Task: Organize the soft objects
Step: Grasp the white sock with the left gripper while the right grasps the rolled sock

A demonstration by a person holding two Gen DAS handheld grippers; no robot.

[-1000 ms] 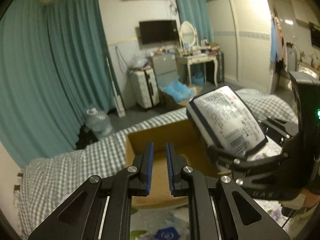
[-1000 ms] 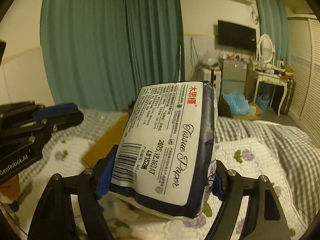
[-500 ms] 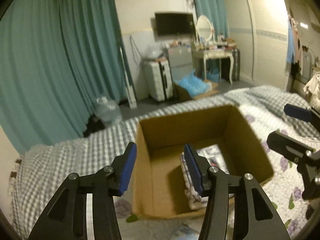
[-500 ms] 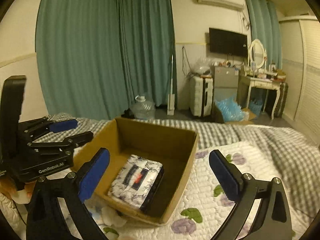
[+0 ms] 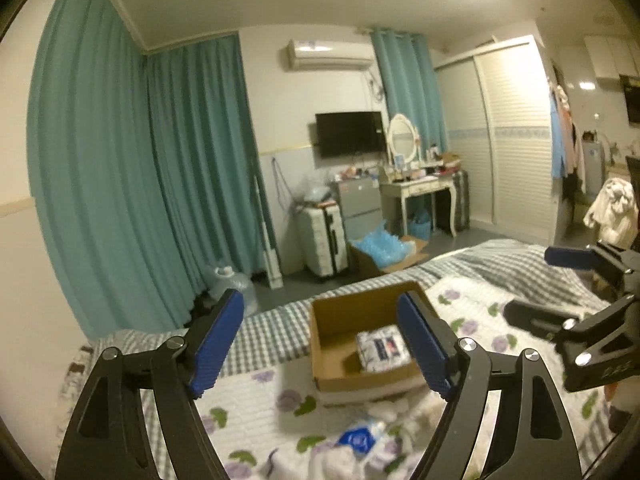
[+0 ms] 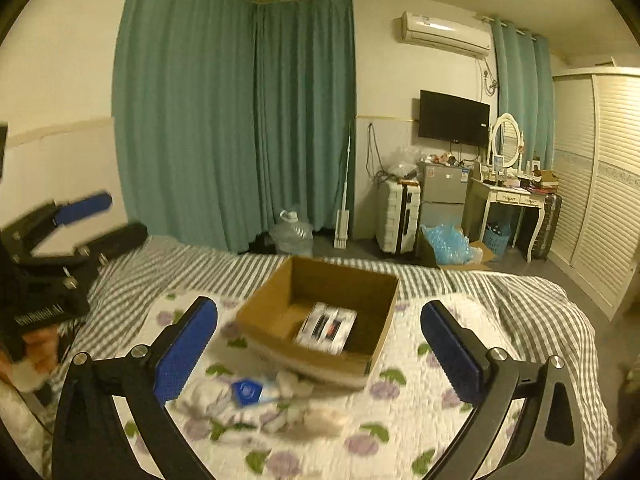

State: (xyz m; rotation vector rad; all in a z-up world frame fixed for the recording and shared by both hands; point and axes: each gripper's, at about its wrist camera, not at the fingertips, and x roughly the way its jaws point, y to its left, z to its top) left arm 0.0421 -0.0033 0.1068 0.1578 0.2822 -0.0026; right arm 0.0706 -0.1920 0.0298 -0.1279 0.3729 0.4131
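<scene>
An open cardboard box (image 5: 362, 313) (image 6: 320, 280) stands on the bed, and a white tissue pack with dark print (image 5: 382, 346) (image 6: 326, 326) lies flat on its floor. My left gripper (image 5: 320, 299) hovers back from the box. Its jaws are opening and nothing is between them. My right gripper (image 6: 319, 306) stands open wide and empty, also held back above the quilt. Each gripper shows at the edge of the other's view. A heap of white soft items with a blue label (image 5: 360, 436) (image 6: 248, 390) lies on the quilt in front of the box.
The bed carries a floral quilt (image 6: 400, 420) and a grey checked blanket (image 6: 520, 300). Beyond its far edge stand a water jug (image 6: 292, 234), a white suitcase (image 6: 398, 216), a box of blue plastic (image 6: 448, 246) and a dressing table (image 6: 508, 196). Teal curtains hang behind.
The right gripper let go of the tissue pack, which now lies in the box. Both grippers drew back and up from the box. The left jaws went from shut to wide.
</scene>
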